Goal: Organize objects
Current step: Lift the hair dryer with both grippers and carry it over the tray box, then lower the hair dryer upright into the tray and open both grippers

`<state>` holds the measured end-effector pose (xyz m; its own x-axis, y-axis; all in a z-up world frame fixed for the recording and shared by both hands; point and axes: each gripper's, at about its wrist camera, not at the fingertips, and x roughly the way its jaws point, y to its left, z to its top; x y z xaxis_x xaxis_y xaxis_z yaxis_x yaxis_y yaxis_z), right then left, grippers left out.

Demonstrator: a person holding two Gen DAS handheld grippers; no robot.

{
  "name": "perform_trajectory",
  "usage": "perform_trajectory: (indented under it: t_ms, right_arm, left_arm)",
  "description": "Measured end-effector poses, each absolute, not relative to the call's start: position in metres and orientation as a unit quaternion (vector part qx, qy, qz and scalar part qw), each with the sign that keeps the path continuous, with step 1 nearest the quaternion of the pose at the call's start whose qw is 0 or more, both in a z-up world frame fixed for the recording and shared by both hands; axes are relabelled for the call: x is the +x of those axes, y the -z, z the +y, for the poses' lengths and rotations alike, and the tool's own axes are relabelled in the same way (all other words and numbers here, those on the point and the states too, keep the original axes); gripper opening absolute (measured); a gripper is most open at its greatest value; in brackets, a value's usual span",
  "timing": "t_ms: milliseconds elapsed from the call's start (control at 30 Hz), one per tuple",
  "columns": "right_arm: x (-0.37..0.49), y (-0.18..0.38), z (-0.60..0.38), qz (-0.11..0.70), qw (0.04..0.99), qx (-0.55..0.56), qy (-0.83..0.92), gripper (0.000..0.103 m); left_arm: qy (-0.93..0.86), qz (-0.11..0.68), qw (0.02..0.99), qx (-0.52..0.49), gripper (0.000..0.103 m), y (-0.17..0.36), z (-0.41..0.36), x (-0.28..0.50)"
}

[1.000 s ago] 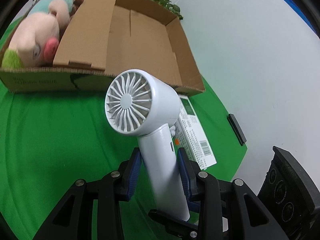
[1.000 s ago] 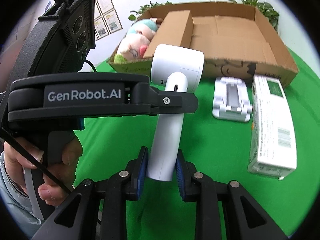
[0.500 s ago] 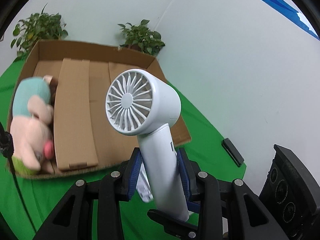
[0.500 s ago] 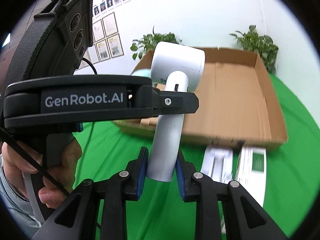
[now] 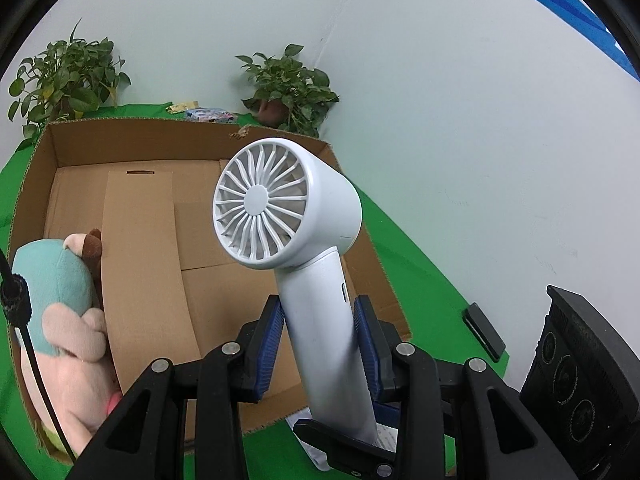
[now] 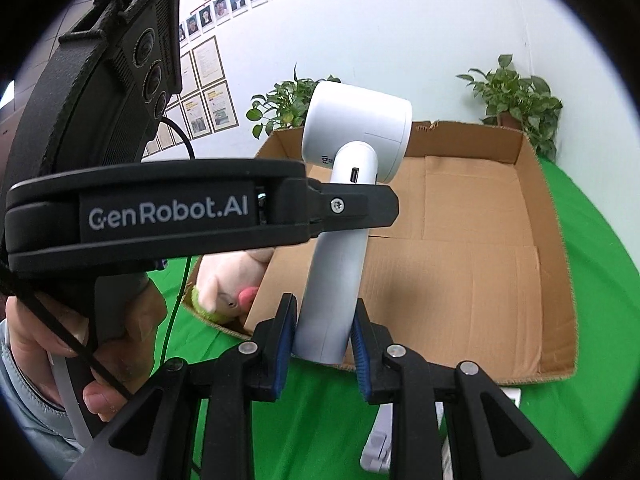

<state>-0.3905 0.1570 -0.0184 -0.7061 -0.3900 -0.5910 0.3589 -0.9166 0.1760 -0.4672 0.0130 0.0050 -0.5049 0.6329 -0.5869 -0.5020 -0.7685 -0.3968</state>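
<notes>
A white handheld fan (image 5: 288,216) is held upright by its handle. My left gripper (image 5: 320,344) is shut on the handle's middle. My right gripper (image 6: 324,338) is shut on the handle's lower end (image 6: 328,320). The left gripper's body (image 6: 160,208) crosses the right wrist view. The fan hangs over the near edge of an open cardboard box (image 5: 152,200), also in the right wrist view (image 6: 460,248). A plush toy (image 5: 60,312) lies in the box's left part, pink face showing in the right wrist view (image 6: 228,280).
A cardboard divider (image 5: 140,256) stands in the box beside the toy. Green cloth (image 6: 600,280) covers the table. Two potted plants (image 5: 288,84) stand behind the box by the wall. A white stand (image 6: 376,448) lies on the cloth below. A black flat object (image 5: 482,332) lies at the right.
Both grippers have lifted and carried the fan toward the box. The box now sits lower and nearer in both views, and the white carton has dropped out of sight.
</notes>
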Motion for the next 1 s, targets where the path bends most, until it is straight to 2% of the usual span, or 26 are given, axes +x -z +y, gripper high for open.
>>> perform_trajectory:
  t_ms: [567,767,1000]
  right_arm:
    - [-0.453,0.09,0.16,-0.075,0.196,0.398,0.893,0.024]
    - [-0.457,0.106,0.157,-0.071,0.186,0.41,0.89,0.023]
    - [-0.451,0.108,0.152,-0.036,0.156,0.406,0.9,0.024]
  left_arm:
    - [-0.839,-0.093,0.276,-0.46,0.032,0.095,0.027,-0.562]
    - [-0.84,-0.096,0.264,-0.465,0.032,0.105,0.024,-0.562]
    - [-0.839,-0.106,0.266,-0.464,0.028,0.106,0.015,-0.552]
